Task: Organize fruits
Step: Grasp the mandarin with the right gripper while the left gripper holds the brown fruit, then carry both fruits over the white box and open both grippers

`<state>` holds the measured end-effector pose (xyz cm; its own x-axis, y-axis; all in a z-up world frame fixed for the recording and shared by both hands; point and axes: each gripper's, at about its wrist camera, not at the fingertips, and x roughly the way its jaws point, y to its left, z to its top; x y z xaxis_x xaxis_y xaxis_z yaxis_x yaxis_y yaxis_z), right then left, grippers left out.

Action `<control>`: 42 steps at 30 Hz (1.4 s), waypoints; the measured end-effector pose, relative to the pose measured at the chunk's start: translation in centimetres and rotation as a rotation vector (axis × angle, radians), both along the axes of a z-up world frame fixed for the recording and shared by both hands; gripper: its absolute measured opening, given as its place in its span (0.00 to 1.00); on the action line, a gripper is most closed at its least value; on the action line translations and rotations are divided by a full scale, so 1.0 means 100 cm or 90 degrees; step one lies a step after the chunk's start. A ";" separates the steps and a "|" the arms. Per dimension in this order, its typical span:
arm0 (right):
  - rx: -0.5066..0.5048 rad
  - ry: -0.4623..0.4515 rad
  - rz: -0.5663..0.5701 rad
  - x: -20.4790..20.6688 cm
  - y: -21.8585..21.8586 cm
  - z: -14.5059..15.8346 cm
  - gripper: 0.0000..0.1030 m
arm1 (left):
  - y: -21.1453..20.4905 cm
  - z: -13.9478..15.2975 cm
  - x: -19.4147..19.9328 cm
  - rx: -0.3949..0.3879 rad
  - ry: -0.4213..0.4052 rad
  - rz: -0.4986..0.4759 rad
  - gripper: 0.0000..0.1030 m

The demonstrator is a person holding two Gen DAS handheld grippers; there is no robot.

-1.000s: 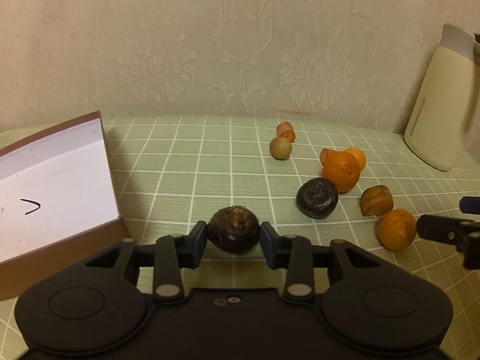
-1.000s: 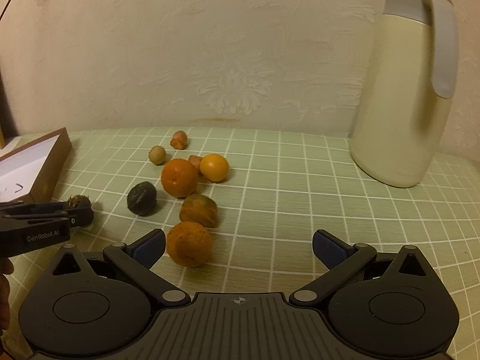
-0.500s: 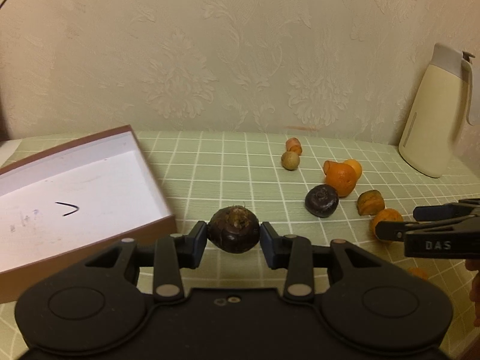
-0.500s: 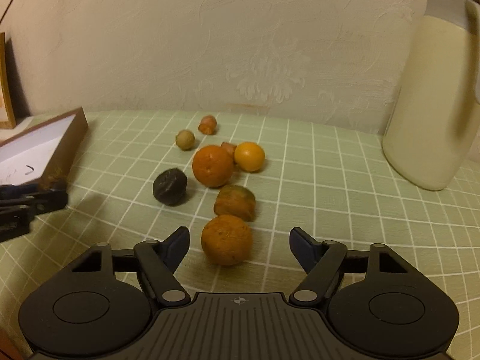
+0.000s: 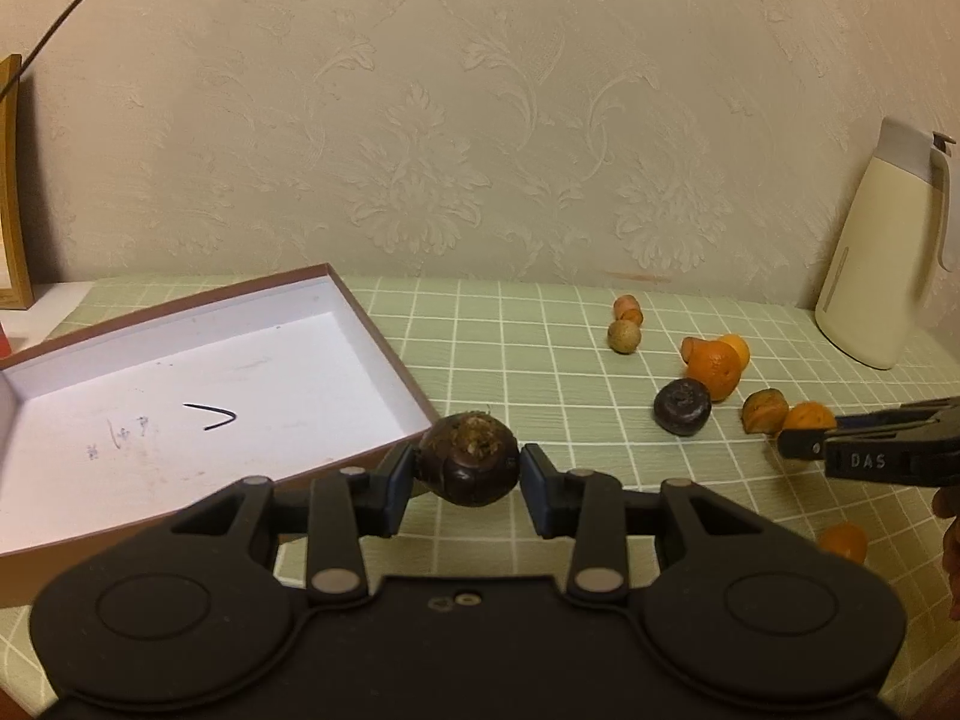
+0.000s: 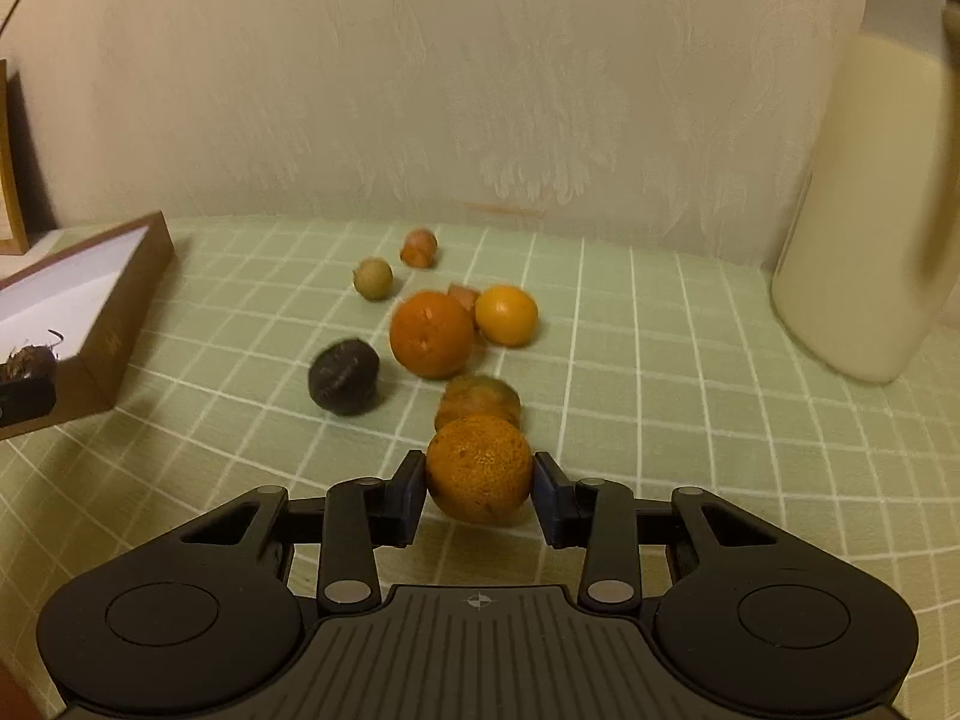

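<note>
My left gripper (image 5: 468,471) is shut on a dark brown round fruit (image 5: 469,456), held above the table by the near right corner of the open brown box (image 5: 384,339) with a white inside. My right gripper (image 6: 479,483) is closing, and its pads press both sides of a small rough orange (image 6: 480,468) on the green checked cloth. In the left wrist view this gripper (image 5: 804,441) comes in from the right at that orange (image 5: 811,417). The left gripper's tip (image 6: 24,399) and its fruit (image 6: 27,357) show at the left edge, in front of the box (image 6: 120,324).
Loose fruits lie beyond the right gripper: a brownish orange (image 6: 478,399), a dark fruit (image 6: 343,376), a large orange (image 6: 431,333), a yellow one (image 6: 507,315), a tan ball (image 6: 372,279) and reddish pieces (image 6: 419,247). A cream jug (image 6: 864,210) stands at the right. Another small orange (image 5: 843,542) lies near the front.
The right gripper's jaws came in from wide open onto the small orange. The left gripper has risen and drawn back with the dark fruit, bringing more of the box into its view.
</note>
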<state>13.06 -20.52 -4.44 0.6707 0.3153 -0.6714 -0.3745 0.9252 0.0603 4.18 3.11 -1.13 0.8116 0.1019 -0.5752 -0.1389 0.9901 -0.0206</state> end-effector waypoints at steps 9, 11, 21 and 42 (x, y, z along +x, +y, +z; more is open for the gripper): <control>0.027 -0.034 -0.002 -0.012 0.001 0.020 0.37 | 0.019 0.007 -0.015 0.004 -0.019 0.019 0.28; 0.035 -0.036 -0.003 -0.013 0.005 0.023 0.37 | 0.025 0.008 -0.019 0.006 -0.023 0.026 0.28; 0.055 -0.068 0.049 -0.025 0.045 0.043 0.37 | 0.065 0.017 -0.039 0.004 -0.038 0.083 0.28; 0.094 -0.098 0.239 -0.035 0.189 0.046 0.37 | 0.171 0.019 -0.090 0.013 -0.035 0.267 0.28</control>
<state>9.55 -1.67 0.17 0.5801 0.6420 -0.5014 -0.6985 0.7087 0.0992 -4.84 20.18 0.81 0.7271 0.4409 -0.5262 -0.5293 0.8482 -0.0207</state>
